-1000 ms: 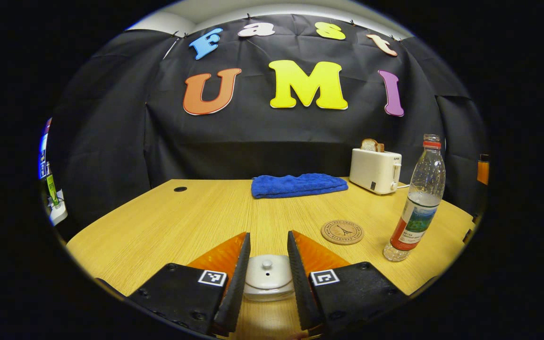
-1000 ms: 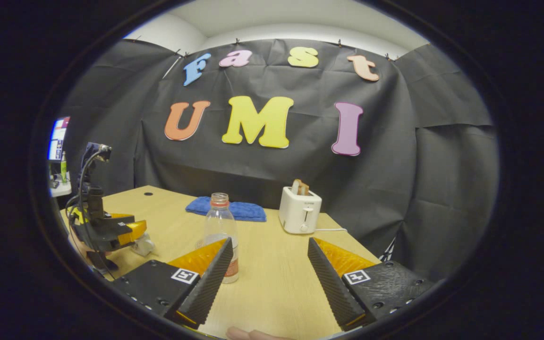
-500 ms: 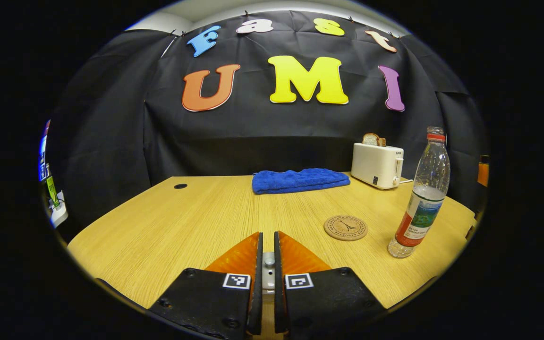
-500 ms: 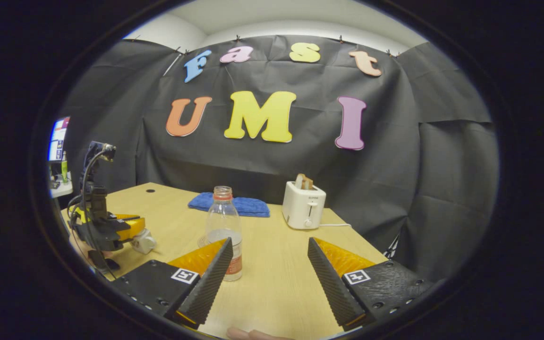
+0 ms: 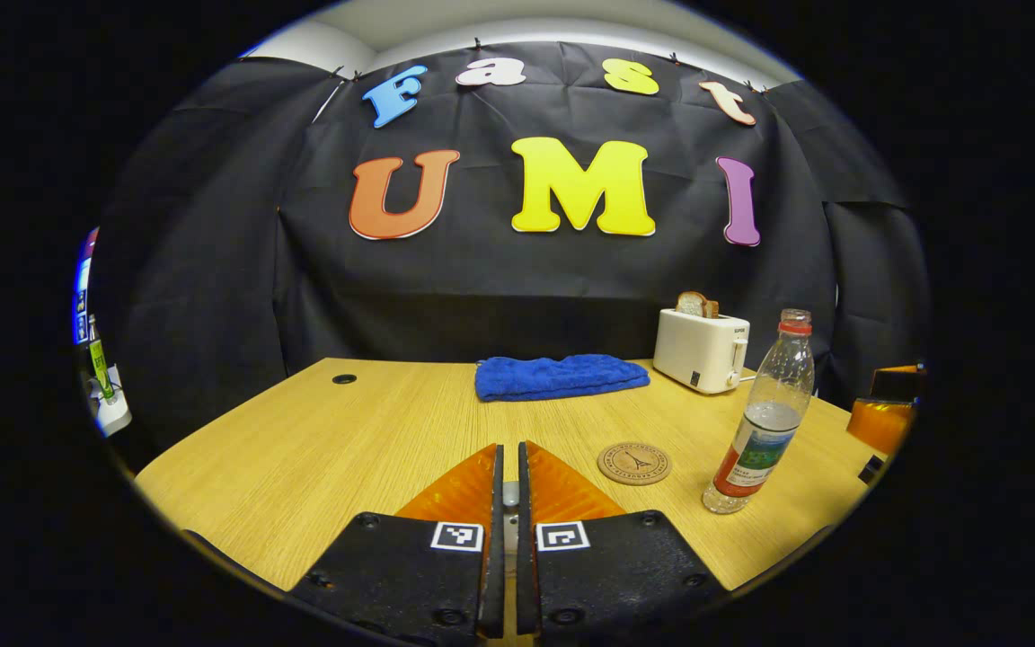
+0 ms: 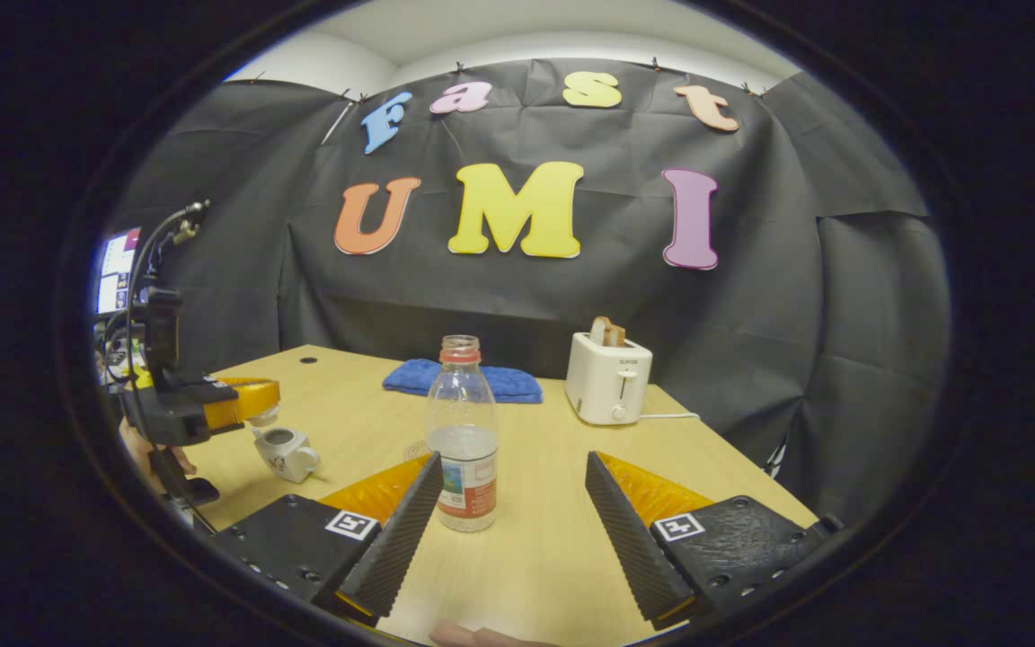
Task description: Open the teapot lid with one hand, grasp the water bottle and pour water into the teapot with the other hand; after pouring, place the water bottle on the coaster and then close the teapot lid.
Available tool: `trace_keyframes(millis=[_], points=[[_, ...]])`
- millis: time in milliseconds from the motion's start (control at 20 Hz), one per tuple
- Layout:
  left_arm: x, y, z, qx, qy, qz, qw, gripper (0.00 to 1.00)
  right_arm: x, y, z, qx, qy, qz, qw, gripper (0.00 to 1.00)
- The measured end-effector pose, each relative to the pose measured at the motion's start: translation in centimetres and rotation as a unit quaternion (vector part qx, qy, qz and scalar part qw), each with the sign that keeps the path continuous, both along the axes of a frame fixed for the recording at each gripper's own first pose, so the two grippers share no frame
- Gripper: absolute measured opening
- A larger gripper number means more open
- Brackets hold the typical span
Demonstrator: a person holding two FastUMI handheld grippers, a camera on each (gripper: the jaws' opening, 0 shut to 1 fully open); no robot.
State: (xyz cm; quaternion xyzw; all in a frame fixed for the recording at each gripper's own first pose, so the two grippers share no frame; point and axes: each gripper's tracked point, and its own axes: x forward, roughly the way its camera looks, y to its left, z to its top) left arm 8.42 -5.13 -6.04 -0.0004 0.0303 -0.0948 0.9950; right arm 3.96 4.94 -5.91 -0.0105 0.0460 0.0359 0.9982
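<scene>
left gripper (image 5: 506, 503) clenched on teapot lid (image 5: 509, 493), a pale sliver pinched between near-closed fingers; a second ago spread wide around lid still seated on pot, half a second ago closed on its knob, now raised. seen from right gripper view, lid (image 6: 263, 414) held just above open teapot (image 6: 285, 452), clear of rim. means lid step done and pot ready for water. right gripper (image 6: 512, 519) spread open, nearer to water bottle (image 6: 465, 435) than before, bottle upright and uncapped, between the fingers' line but not touched. coaster (image 5: 633, 463) bare, just beside bottle. likely next: close on bottle, carry toward pot.
</scene>
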Motion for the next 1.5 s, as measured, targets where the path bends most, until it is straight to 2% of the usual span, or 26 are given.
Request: trace_keyframes(millis=[50,150,250,450,500,700,850,900,950,1050,1300,1500], points=[[-0.4,0.2,0.5,0.007,-0.005,0.001,1.000,0.07,0.3,0.7,-0.5,0.005,0.001,0.007,1.000,0.95],[-1.3,0.7,1.5,0.021,-0.014,0.007,1.000,0.07,1.3,2.0,-1.8,0.007,0.009,0.020,1.000,0.98],[-2.2,0.8,2.3,0.026,-0.017,0.003,1.000,0.05,2.4,2.8,-2.3,0.011,0.007,0.026,1.000,0.96],[-3.4,1.3,3.4,0.005,-0.006,0.000,1.000,0.03,4.8,3.4,-1.3,0.026,-0.028,0.024,0.999,0.98],[-3.7,1.7,3.6,-0.001,-0.004,0.001,1.000,0.03,5.5,3.2,-1.1,0.024,-0.033,0.017,0.999,0.95],[-4.1,2.8,3.8,-0.011,0.004,0.007,1.000,0.03,7.8,4.1,-2.1,0.041,-0.015,0.018,0.999,0.96],[-4.2,3.0,3.4,-0.028,0.016,-0.004,0.999,0.03,9.0,4.8,-2.6,0.037,-0.007,0.017,0.999,0.98],[-4.2,3.2,3.5,-0.033,0.017,-0.008,0.999,0.03,9.4,4.6,-2.5,0.033,-0.009,0.008,0.999,0.96],[-4.2,3.5,3.7,-0.035,0.016,-0.009,0.999,0.03,9.6,4.5,-2.5,0.032,-0.012,0.003,0.999,0.87],[-4.3,4.2,3.9,-0.032,0.014,-0.010,0.999,0.03,9.7,5.1,-2.5,0.025,-0.009,0.004,1.000,0.77],[-4.8,6.2,4.4,-0.038,0.015,-0.010,0.999,0.03,9.0,4.7,-1.0,-0.043,-0.009,-0.033,0.998,0.75],[-5.0,9.2,5.5,-0.028,-0.001,0.012,1.000,0.03,8.8,4.4,0.6,-0.163,0.000,-0.068,0.984,0.75]])
